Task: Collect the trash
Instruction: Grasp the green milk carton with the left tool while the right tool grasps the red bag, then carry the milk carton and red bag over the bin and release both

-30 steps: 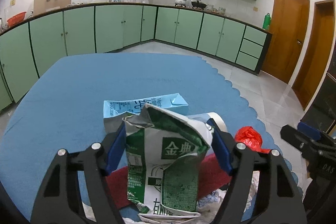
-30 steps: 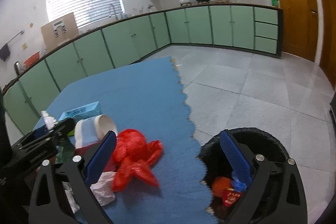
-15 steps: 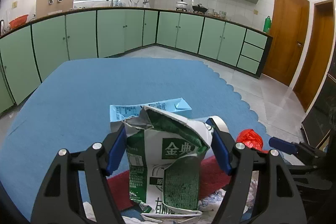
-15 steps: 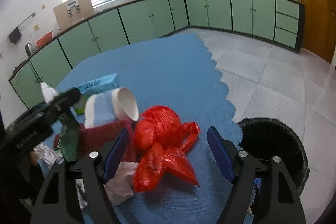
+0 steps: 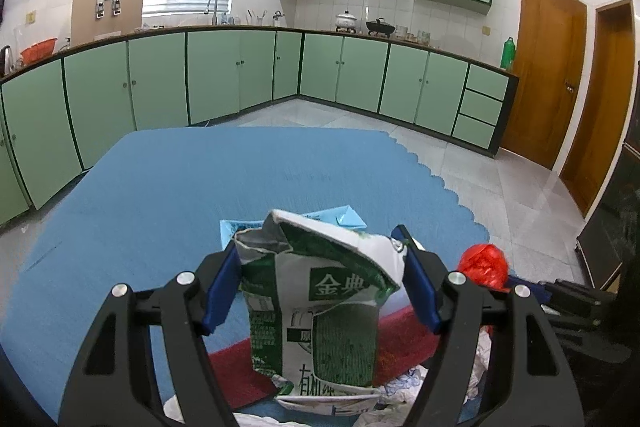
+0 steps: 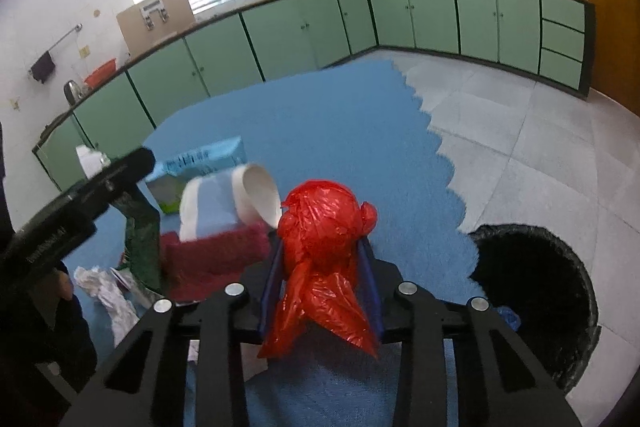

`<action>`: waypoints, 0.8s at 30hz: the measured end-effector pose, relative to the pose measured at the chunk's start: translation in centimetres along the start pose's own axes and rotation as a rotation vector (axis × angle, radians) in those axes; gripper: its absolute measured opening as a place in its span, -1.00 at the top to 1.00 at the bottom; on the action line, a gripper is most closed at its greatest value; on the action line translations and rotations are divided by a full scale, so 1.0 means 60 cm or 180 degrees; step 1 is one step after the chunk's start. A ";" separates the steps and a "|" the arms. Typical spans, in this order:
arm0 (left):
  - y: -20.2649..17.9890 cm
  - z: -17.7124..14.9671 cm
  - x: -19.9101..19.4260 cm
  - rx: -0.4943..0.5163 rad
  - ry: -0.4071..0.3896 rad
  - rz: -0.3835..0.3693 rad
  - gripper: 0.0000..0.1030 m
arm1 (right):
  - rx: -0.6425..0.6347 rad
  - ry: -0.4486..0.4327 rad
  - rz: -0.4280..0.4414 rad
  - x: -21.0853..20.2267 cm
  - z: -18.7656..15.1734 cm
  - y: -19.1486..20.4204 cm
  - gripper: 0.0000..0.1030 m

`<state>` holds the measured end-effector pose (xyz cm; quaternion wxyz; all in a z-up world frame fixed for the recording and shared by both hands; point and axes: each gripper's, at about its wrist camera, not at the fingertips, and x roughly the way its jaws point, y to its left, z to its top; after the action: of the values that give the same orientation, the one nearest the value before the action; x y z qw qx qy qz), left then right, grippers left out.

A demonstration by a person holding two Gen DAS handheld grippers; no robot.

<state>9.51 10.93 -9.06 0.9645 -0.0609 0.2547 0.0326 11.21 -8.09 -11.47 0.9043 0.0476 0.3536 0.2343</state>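
Fingers (image 6: 370, 279) seemingly tight on red bag (image 6: 324, 227).

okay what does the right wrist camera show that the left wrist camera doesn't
Only the right wrist view shows the black trash bin on the floor, the white paper cup, and the right claw, whose jaws have just been closing, pressed on the red plastic bag. Only the left wrist view shows the left claw gripping the crushed green milk carton from the front. Both show the bag, the carton, the light blue carton, the dark red cloth and the blue mat.
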 end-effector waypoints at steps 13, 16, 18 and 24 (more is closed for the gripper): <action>-0.005 0.050 -0.055 -0.0002 -0.0344 -0.0075 -0.34 | -0.0093 -0.0494 0.0019 -0.088 0.060 0.014 0.31; -0.018 0.066 -0.067 0.0012 -0.0436 -0.0146 -0.34 | -0.0109 -0.0568 0.0003 -0.105 0.068 0.015 0.31; -0.029 0.074 -0.072 0.0035 -0.0481 -0.0198 -0.34 | -0.0100 -0.0616 -0.0016 -0.117 0.073 0.009 0.31; -0.078 0.097 -0.064 0.0038 -0.0534 -0.0439 -0.34 | -0.0013 -0.0714 -0.0168 -0.147 0.077 -0.024 0.31</action>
<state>9.44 6.97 -1.67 0.9828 -0.0696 0.1684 -0.0303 9.19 -13.04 -2.93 0.9441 0.0624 0.2508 0.2044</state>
